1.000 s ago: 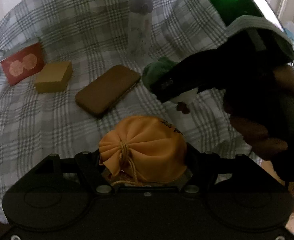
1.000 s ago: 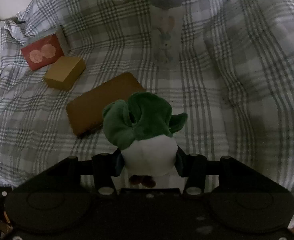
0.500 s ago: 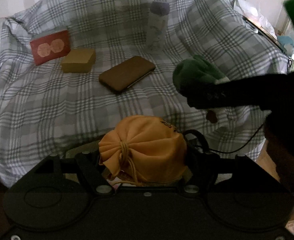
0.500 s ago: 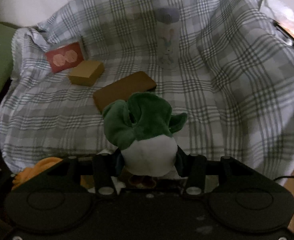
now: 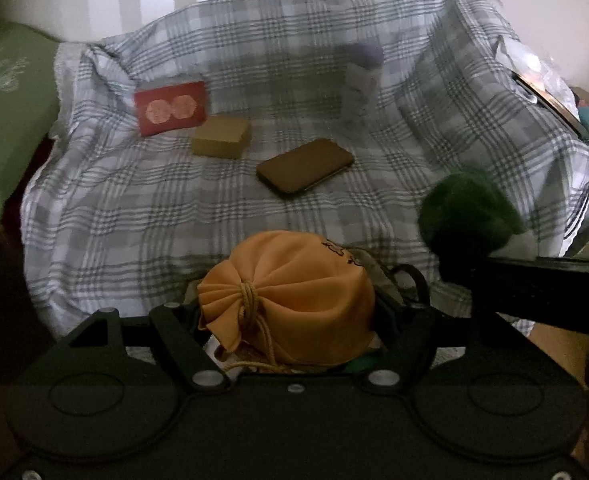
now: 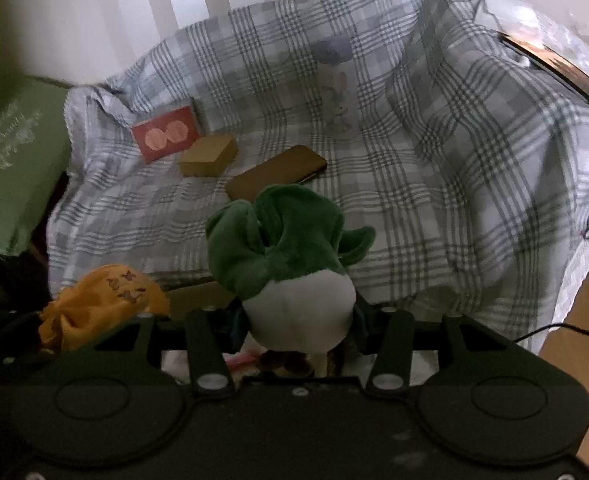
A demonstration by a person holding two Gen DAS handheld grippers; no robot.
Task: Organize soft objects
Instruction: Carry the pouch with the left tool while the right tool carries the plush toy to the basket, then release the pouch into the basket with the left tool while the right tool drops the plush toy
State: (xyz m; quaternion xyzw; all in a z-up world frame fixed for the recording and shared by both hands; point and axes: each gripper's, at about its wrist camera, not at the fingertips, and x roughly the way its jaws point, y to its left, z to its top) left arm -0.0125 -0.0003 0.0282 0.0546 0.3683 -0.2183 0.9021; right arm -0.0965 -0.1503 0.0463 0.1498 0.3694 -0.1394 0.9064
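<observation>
My left gripper [image 5: 290, 312] is shut on an orange drawstring pouch [image 5: 294, 300], held in the air in front of the checked blanket [image 5: 134, 200]. The same pouch [image 6: 102, 300] shows at the lower left of the right wrist view. My right gripper [image 6: 298, 320] is shut on a green and white plush toy [image 6: 290, 264], its white belly squeezed between the fingers. In the left wrist view the plush toy [image 5: 470, 216] appears blurred at the right, above the dark bar of the right gripper.
On the blanket lie a red box [image 5: 170, 108], a tan block [image 5: 222, 142], a flat brown case [image 5: 306, 170] and an upright pale bottle [image 5: 360, 88]. A green cushion [image 5: 2, 120] sits at the left. Bare floor and a cable [image 6: 566, 328] show at the right.
Both grippers have pulled back and up from the blanket with their loads. The items on the blanket look smaller and farther, and the wall and green cushion have come into view.
</observation>
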